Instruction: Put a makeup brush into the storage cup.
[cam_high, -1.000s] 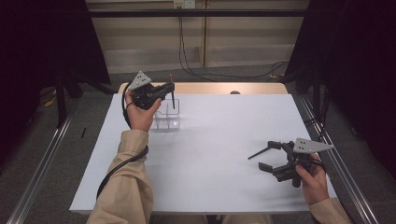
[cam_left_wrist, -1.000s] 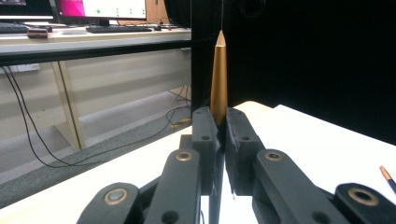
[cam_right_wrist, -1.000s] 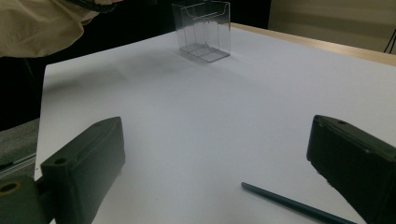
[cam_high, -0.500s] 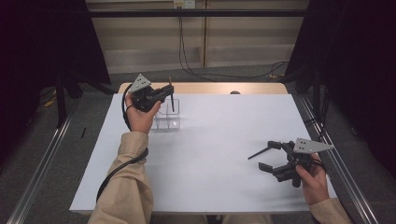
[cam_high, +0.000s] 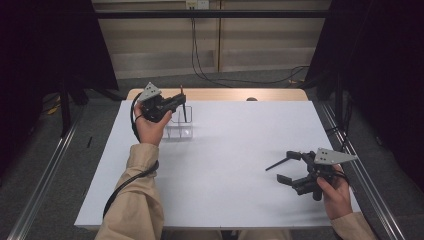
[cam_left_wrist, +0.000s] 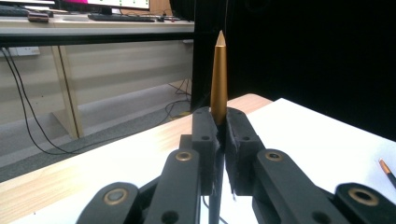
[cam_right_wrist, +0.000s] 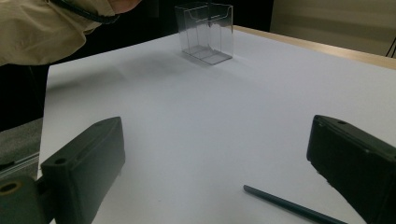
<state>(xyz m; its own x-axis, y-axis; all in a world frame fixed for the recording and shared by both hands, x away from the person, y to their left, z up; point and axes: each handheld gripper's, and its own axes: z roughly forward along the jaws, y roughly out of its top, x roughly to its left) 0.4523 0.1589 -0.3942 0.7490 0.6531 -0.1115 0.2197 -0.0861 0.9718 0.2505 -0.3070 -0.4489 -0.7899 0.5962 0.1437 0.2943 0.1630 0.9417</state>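
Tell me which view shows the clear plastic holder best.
The right gripper view: the clear plastic holder stands unobstructed, dividers visible. In the high view the holder is small, partly behind the left tool and its pen.

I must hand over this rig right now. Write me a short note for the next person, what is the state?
Left tongs: shut on a gold-tipped pen, held upright over the clear holder at the far left of the table.
Right tongs: open, low over the table at the near right, with a dark pen lying between the jaws, not gripped.
Done: first pen lifted.
Left: lower it into the holder, then grasp the dark pen.
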